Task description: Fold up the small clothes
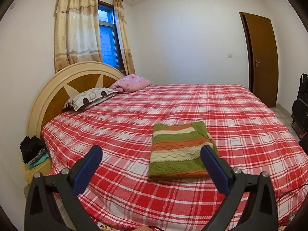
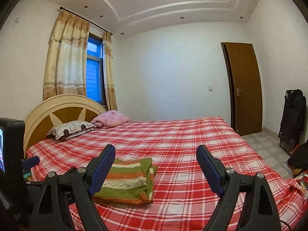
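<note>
A small striped knit garment in green, orange and cream lies folded into a neat rectangle on the red plaid bed. My left gripper is open and empty, held above the bed's near edge, with its right finger just beside the garment's right edge. In the right wrist view the folded garment lies low left, behind the left finger. My right gripper is open and empty, raised above the bed to the right of the garment. The left gripper's body shows at that view's left edge.
Two pillows lie by the round headboard. A nightstand with dark clothes stands left of the bed. A brown door and a black folded chair are at the right.
</note>
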Tool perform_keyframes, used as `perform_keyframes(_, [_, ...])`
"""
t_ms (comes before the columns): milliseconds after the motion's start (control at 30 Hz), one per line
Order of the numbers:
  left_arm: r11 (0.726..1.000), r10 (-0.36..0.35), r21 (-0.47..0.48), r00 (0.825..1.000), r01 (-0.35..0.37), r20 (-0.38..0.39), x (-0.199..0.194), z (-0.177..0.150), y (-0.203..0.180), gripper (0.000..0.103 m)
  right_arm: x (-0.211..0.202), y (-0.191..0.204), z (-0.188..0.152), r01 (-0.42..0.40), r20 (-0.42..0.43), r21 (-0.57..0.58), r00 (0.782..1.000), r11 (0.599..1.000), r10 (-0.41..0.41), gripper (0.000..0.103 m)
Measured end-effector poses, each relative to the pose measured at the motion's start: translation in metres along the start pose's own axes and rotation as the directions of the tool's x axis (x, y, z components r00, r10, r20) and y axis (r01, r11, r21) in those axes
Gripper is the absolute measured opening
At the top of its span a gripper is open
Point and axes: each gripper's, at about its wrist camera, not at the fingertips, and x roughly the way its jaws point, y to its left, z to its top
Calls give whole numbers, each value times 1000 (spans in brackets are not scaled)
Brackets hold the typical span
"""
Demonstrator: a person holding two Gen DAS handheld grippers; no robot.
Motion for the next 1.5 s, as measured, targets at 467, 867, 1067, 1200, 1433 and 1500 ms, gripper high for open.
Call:
perform_keyframes(467, [1000, -9, -2, 1000, 9, -11, -1, 0, -2, 103, 5, -4, -2, -6, -29, 11, 1000, 1000, 6, 87])
perform_keyframes(867, [1000, -17, -8, 999, 17, -36, 3, 0, -1, 103, 12, -9, -5, -6, -55, 20, 998, 1000, 8, 87])
perform_keyframes(1067, [1000, -17, -7, 999, 17, -38, 4, 0, -1, 103, 14, -9, -6, -6, -61, 28, 998, 1000, 8, 87])
perform_keyframes(1200, [1000, -19, -8, 999, 19, -46, 6, -1, 0, 103, 15, -7, -7, -9, -63, 24, 998, 1000, 10, 87])
perform_keyframes(1433, [1000, -23, -7, 999, 22, -49, 7, -1, 1, 103, 15, -5, -8, -9, -67, 27, 998, 1000, 11, 87])
perform_keyframes(1500, [1000, -21, -6, 999, 21, -49, 7, -1, 1, 103, 15, -5, -8, -9, -69, 28, 998, 1000, 11, 87])
